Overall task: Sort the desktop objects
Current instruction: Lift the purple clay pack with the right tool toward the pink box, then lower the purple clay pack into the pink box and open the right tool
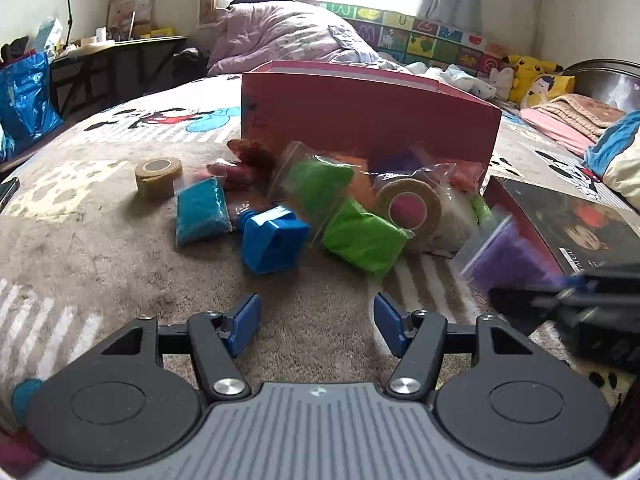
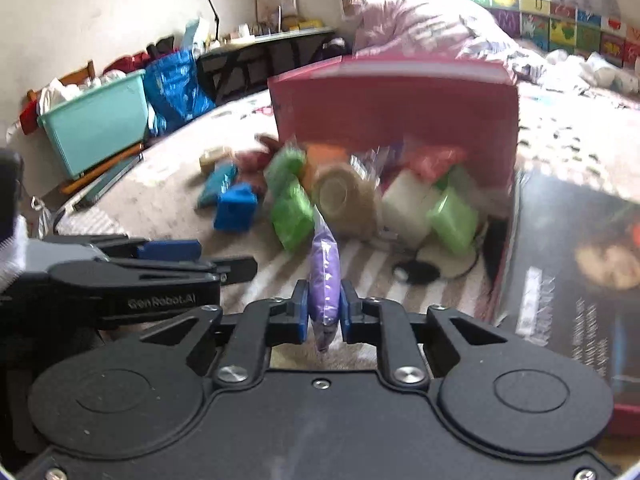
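A pile of small bags lies on the bed blanket before a tipped red box [image 1: 368, 116]: green bags [image 1: 360, 236], a blue bag [image 1: 202, 210], a blue plastic block [image 1: 274, 242], a tan tape roll [image 1: 408, 208] and a second tan roll [image 1: 158, 176] apart at the left. My left gripper [image 1: 316, 322] is open and empty, short of the pile. My right gripper [image 2: 324, 312] is shut on a purple bag [image 2: 326, 276], held above the blanket; the bag also shows in the left wrist view [image 1: 508, 252], at the right beside the right gripper [image 1: 576, 304].
A dark box lid [image 1: 572, 224] lies flat right of the red box, also in the right wrist view [image 2: 576, 248]. A teal bin [image 2: 96, 128] and a blue bag [image 2: 176, 84] stand beside the bed at left. Quilt and plush toys lie at the back.
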Available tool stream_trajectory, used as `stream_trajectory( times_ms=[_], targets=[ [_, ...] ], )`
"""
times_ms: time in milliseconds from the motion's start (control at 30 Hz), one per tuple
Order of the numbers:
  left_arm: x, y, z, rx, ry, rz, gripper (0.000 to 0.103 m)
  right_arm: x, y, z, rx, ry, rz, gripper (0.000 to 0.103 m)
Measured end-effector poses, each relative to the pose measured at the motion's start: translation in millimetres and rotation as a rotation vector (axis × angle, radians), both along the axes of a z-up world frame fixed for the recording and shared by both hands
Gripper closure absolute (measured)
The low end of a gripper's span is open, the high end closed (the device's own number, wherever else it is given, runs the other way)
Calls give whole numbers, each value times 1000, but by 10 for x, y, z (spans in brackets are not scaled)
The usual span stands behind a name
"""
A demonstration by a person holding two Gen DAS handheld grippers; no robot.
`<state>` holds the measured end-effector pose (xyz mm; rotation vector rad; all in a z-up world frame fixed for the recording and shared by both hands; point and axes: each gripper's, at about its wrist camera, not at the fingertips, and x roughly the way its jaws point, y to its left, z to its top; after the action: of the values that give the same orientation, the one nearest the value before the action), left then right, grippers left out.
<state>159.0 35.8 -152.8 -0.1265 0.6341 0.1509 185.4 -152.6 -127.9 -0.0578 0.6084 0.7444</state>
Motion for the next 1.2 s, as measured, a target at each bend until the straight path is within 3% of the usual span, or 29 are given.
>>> stream_trajectory(
  times_ms=[200, 500, 600, 900, 1100, 1200],
  targets=[
    [101, 10, -10, -17, 24, -15, 42, -65, -190, 254, 57, -33, -47, 88],
    [179, -176, -33, 22, 46, -72, 39, -86, -100, 769, 46, -148, 15, 88],
    [207, -287, -83, 84, 64, -97, 28, 19, -82, 949, 57, -172, 22, 88],
    [262, -414, -139, 115, 67, -43, 21, 415, 129, 1368, 26, -258, 34, 88],
    [287, -453, -103, 96, 65, 4, 21, 768, 240, 1491, 4, -243, 18, 88],
    [296, -479, -47, 36, 49, 1, 20, 941, 300, 1468, -31, -231, 9, 88]
  ],
)
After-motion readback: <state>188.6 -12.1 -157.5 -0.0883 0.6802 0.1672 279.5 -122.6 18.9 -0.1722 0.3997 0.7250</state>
